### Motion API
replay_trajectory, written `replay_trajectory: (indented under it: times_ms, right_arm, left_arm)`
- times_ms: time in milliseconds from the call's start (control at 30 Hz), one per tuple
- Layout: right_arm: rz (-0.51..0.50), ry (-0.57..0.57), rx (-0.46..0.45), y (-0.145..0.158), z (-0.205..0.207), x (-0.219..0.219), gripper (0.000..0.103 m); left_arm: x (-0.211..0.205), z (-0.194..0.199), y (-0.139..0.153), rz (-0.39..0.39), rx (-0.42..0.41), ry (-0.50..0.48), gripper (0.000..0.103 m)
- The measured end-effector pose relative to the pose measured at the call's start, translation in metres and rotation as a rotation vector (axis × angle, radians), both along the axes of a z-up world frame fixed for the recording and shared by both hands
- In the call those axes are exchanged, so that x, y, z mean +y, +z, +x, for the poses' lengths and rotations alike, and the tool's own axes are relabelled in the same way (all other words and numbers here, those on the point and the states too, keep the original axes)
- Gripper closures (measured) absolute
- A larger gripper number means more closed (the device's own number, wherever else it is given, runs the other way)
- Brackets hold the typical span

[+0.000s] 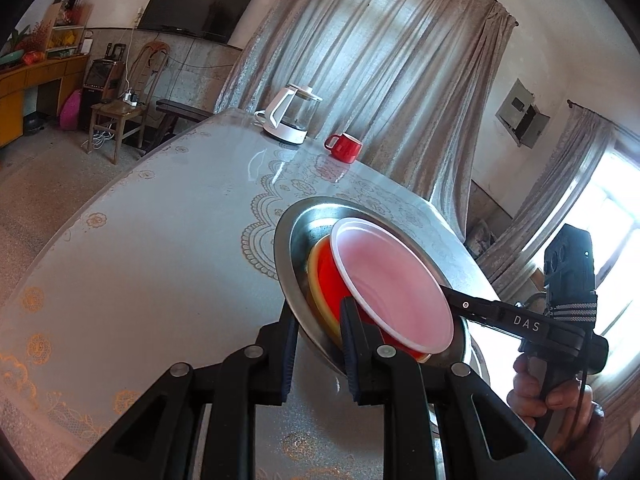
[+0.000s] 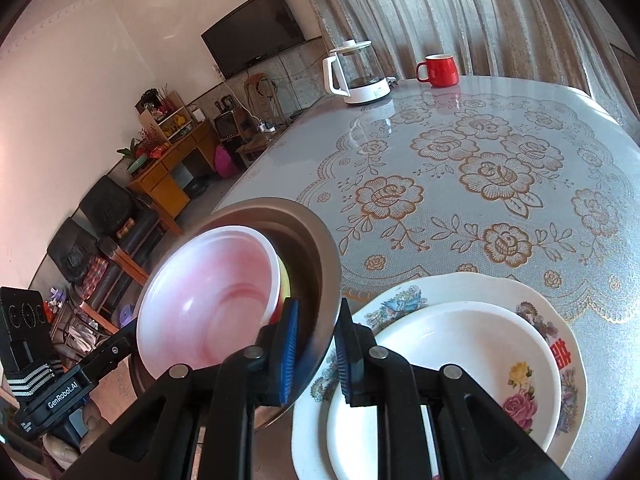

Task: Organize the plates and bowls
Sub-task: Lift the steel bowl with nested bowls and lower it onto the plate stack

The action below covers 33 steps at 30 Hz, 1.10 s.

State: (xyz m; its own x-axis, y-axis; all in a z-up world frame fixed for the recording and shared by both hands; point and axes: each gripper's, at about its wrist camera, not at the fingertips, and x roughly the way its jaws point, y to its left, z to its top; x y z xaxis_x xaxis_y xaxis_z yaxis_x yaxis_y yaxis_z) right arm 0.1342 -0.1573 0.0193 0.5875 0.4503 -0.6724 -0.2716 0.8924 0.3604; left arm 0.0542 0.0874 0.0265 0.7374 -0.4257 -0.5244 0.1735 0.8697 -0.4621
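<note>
A round metal dish [image 1: 289, 240] is held tilted above the table by both grippers. Nested in it are a red and yellow bowl [image 1: 324, 280] and, on top, a white bowl with a pink inside [image 1: 396, 284]. My left gripper [image 1: 318, 344] is shut on the dish's near rim. The right gripper [image 1: 450, 296] reaches in from the right, its tips hidden behind the white bowl. In the right wrist view my right gripper [image 2: 316, 344] is shut on the metal dish [image 2: 316, 256] rim, with the white bowl [image 2: 208, 300] inside and the left gripper [image 2: 128, 334] at the opposite rim.
A large flowered plate [image 2: 420, 292] with a smaller white rose plate [image 2: 460, 344] on it lies on the table just right of the dish. A white and glass kettle [image 2: 360, 76] and a red mug [image 2: 438, 68] stand at the far edge. The lace-patterned tablecloth [image 2: 480, 176] covers the table.
</note>
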Motion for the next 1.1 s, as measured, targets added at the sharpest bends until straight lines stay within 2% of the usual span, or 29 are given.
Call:
replay_trajectory:
  times_ms: [333, 567, 767, 1100]
  right_arm:
    - [0.002, -0.104, -0.027, 0.010, -0.024, -0.052, 0.086]
    - [-0.014, -0.192, -0.032, 0.011, -0.042, -0.091, 0.086]
    - [-0.026, -0.237, 0.012, -0.002, -0.050, -0.114, 0.085]
    - [-0.060, -0.249, 0.083, -0.024, -0.052, -0.123, 0.084]
  left_arm:
    - [-0.052, 0.006, 0.009, 0.016, -0.003, -0.135, 0.082]
    - [-0.091, 0.008, 0.001, 0.036, 0.025, -0.236, 0.081]
    - [-0.110, 0.006, -0.007, 0.052, 0.057, -0.283, 0.081]
    - [-0.121, 0.007, -0.021, 0.056, 0.110, -0.312, 0.081]
